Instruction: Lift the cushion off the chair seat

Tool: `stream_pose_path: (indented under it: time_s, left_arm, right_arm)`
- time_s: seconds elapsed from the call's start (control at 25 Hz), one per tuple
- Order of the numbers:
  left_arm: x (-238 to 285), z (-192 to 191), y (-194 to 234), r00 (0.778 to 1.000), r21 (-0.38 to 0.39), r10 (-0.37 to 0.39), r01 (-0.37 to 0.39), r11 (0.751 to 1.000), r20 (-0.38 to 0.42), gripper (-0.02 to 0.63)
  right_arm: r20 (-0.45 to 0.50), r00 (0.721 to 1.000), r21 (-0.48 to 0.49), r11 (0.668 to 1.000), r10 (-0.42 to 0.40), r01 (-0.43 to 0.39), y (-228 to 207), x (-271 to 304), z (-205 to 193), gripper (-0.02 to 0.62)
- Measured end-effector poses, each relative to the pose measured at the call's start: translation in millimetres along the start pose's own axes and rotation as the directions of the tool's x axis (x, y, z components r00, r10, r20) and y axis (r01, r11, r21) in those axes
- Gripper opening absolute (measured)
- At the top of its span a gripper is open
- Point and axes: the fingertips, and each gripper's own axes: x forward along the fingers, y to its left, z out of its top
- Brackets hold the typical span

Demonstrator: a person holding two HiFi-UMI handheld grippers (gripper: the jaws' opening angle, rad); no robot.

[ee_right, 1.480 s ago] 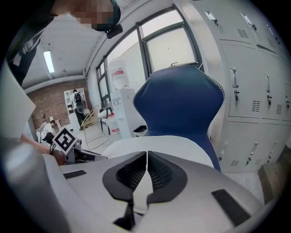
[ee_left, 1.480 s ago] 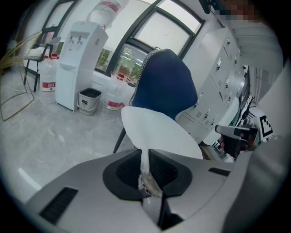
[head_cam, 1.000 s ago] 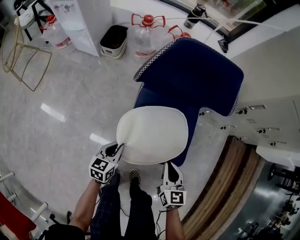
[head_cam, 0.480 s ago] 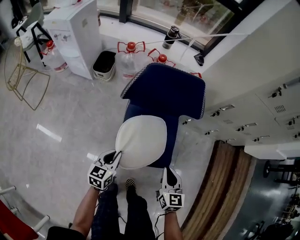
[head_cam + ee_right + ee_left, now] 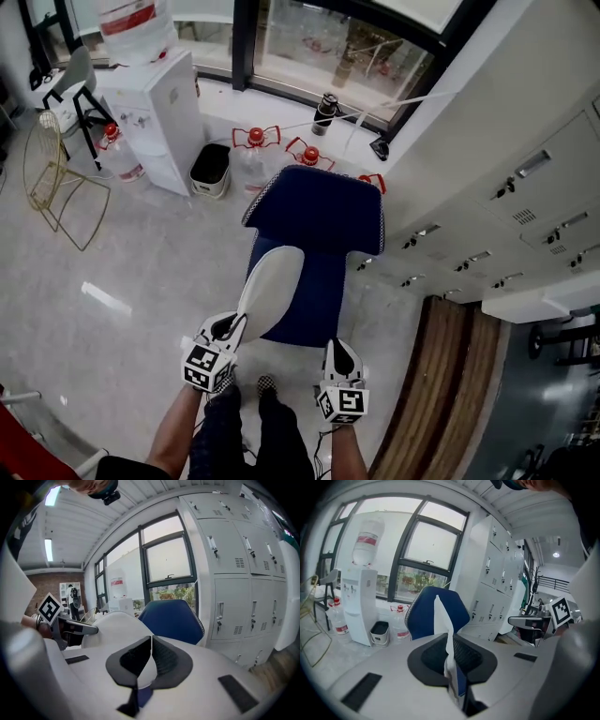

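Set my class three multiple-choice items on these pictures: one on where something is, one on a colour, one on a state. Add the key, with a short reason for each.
1. Where does the black bin stand?
A. On the windowsill
B. On the floor beside the white water dispenser
C. On top of the lockers

2. What colour is the chair?
A. Red
B. Yellow
C. Dark blue

3. How is the white cushion placed?
A. Clamped in the left gripper, turned on edge
B. Lying flat on the floor
C. Leaning against the lockers

Key:
1 B: the head view shows the bin on the floor right next to the dispenser.
2 C: the back and seat are dark blue in all three views.
3 A: the left gripper view shows the cushion edge-on between closed jaws.
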Motion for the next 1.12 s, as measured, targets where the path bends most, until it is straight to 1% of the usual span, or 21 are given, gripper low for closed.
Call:
stream_pose_path:
  time_s: [0.16, 0.36, 0.56, 0.68, 0.8, 1.0, 1.12]
  left_arm:
    - [-30.0, 34.9, -7.3, 0.999, 0.016, 0.026, -0.027, 1.000, 0.024, 0.035]
    - [-75.3, 85.3, -16.4, 0.996, 0.033, 0.056, -0.058, 0.998, 0.076, 0.035]
    - [-118.5, 127.0, -34.4, 0.991, 0.014, 0.064, -0.066, 0.998, 0.114, 0.035]
    - [-142.0, 149.6, -48.9, 0.990, 0.033, 0.065, -0.070, 0.997, 0.129, 0.035]
    - [-166.5, 170.0, -63.0, 0.987, 0.063, 0.061, -0.071, 0.996, 0.146, 0.035]
    - [-209.8, 200.8, -86.5, 0.977, 0.076, 0.075, -0.092, 0.993, 0.201, 0.035]
    - [-233.7, 214.6, -100.0, 0.973, 0.089, 0.067, -0.088, 0.992, 0.222, 0.035]
  right_arm:
    - [0.010, 0.999, -0.019, 0.999, 0.033, -0.033, 8.8, -14.2, 29.2, 0.029]
    - [0.038, 0.997, -0.061, 0.996, 0.062, -0.059, 19.8, -32.3, 72.4, 0.029]
    - [0.083, 0.991, -0.070, 0.992, 0.108, -0.102, 34.9, -58.8, 121.8, 0.029]
    - [0.117, 0.985, -0.060, 0.991, 0.129, -0.123, 42.3, -77.0, 151.7, 0.029]
    - [0.145, 0.980, -0.078, 0.989, 0.139, -0.128, 51.4, -97.5, 178.7, 0.029]
    - [0.174, 0.972, -0.097, 0.985, 0.161, -0.145, 64.8, -133.1, 205.5, 0.029]
    - [0.193, 0.967, -0.102, 0.984, 0.166, -0.149, 73.4, -150.0, 215.8, 0.029]
